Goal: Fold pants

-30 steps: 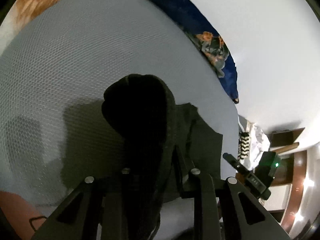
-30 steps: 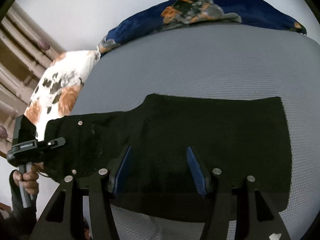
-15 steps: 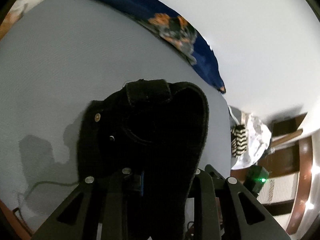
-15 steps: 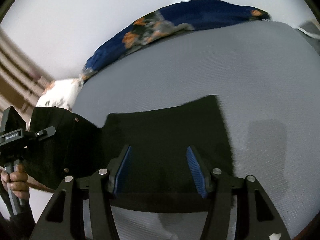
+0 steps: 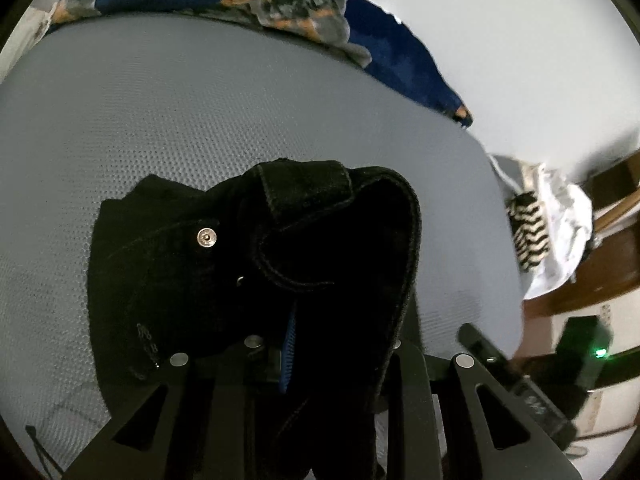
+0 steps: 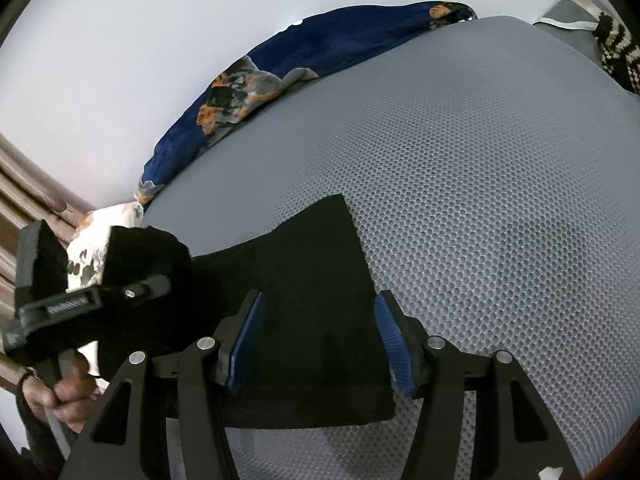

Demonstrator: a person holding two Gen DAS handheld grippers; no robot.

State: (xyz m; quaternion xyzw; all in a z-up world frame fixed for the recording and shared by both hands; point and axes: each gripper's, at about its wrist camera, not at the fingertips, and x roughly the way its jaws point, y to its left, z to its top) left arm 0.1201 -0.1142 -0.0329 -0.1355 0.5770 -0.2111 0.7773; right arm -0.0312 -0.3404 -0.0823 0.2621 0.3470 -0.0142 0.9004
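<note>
Black pants [image 5: 312, 240] hang bunched in front of my left gripper [image 5: 340, 344], which is shut on the waistband end; a metal snap button shows beside the fold. In the right wrist view the rest of the pants [image 6: 304, 264] lies flat on the grey mesh bed [image 6: 480, 200]. The left gripper [image 6: 132, 292] holds the raised waist end at the left there, with a person's hand [image 6: 60, 392] on its handle. My right gripper [image 6: 318, 320] stands open just over the leg end. Its blue pads are apart and the flat cloth lies between and below them.
A dark blue floral blanket [image 5: 360, 40] runs along the bed's far edge by the white wall. A black-and-white zigzag cloth on white fabric [image 5: 528, 236] lies past the bed's right end, near brown wooden furniture. A white floral pillow [image 6: 88, 256] sits at the left.
The left gripper has carried the waistband end across the bed toward the leg end, so the flat stretch of pants looks shorter. Both wrists have rolled. The right gripper has shifted sideways over the cloth.
</note>
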